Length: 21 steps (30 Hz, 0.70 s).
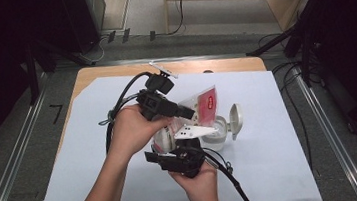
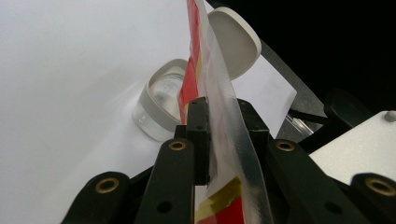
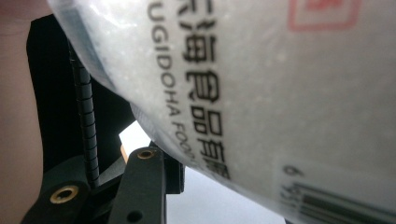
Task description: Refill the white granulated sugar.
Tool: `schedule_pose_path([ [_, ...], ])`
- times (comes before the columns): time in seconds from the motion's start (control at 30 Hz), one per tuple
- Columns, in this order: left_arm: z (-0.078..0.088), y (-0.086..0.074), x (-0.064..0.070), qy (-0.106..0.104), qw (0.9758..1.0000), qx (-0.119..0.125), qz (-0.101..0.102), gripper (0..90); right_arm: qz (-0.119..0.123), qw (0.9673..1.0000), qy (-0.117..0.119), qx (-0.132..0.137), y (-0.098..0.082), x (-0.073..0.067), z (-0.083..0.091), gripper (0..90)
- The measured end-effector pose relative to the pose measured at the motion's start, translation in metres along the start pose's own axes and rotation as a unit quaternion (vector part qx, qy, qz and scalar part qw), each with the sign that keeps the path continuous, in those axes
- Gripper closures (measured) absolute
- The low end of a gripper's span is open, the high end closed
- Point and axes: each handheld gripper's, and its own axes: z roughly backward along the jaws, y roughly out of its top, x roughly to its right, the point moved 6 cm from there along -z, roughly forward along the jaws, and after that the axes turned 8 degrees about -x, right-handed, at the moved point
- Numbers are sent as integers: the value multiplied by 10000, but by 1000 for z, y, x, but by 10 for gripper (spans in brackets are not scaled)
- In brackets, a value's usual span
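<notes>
White sheet (image 1: pixel 280 135) covers the table, open margin on every side. Left gripper (image 2: pixel 219 135) is clamped on the flat edge of one plastic bag (image 1: pixel 202 105); right gripper (image 1: pixel 184 147) holds its lower body. Bag tilts lengthwise toward one open jar (image 1: pixel 217 132), hinged lid (image 1: pixel 236 119) raised.

Around the middle of the tabletop (image 1: pixel 274 171) room is tight – the bag (image 1: pixel 202 103) hangs over the open jar (image 1: pixel 218 134), whose flipped-up lid (image 1: pixel 236 119) blocks the right side, while the left claw (image 1: pixel 188 113) and right claw (image 1: pixel 172 154) crowd the near and left sides. Wide bare white sheet lies left, right and toward the near edge – free passage there
</notes>
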Motion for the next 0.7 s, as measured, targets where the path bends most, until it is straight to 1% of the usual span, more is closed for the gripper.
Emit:
schedule_pose_path([
  [0.07, 0, -1, 0, -3, 10000, -6, 27, 792, 6, 10000, 9, -5, 0, 0, 0, 631],
  [0.17, 0, -1, -1, -10, 10000, -7, 15, 794, 6, 10000, 7, -12, -1, 0, -1, 631],
  [0.23, -1, -1, -1, 22, 10000, -22, 11, 795, 4, 10000, 9, -25, -1, 0, -1, 631],
  [0.27, -1, -2, -1, -4, 10000, -12, 23, 797, -1, 10000, -16, -23, -1, 0, -1, 630],
  [0.37, -1, -2, -1, 5, 10000, 2, 36, 801, 26, 10000, -63, -42, -2, 0, -2, 630],
  [0.7, -1, -3, -1, 50, 10000, -4, 15, 801, 22, 10000, -52, -35, -2, -1, -3, 629],
])
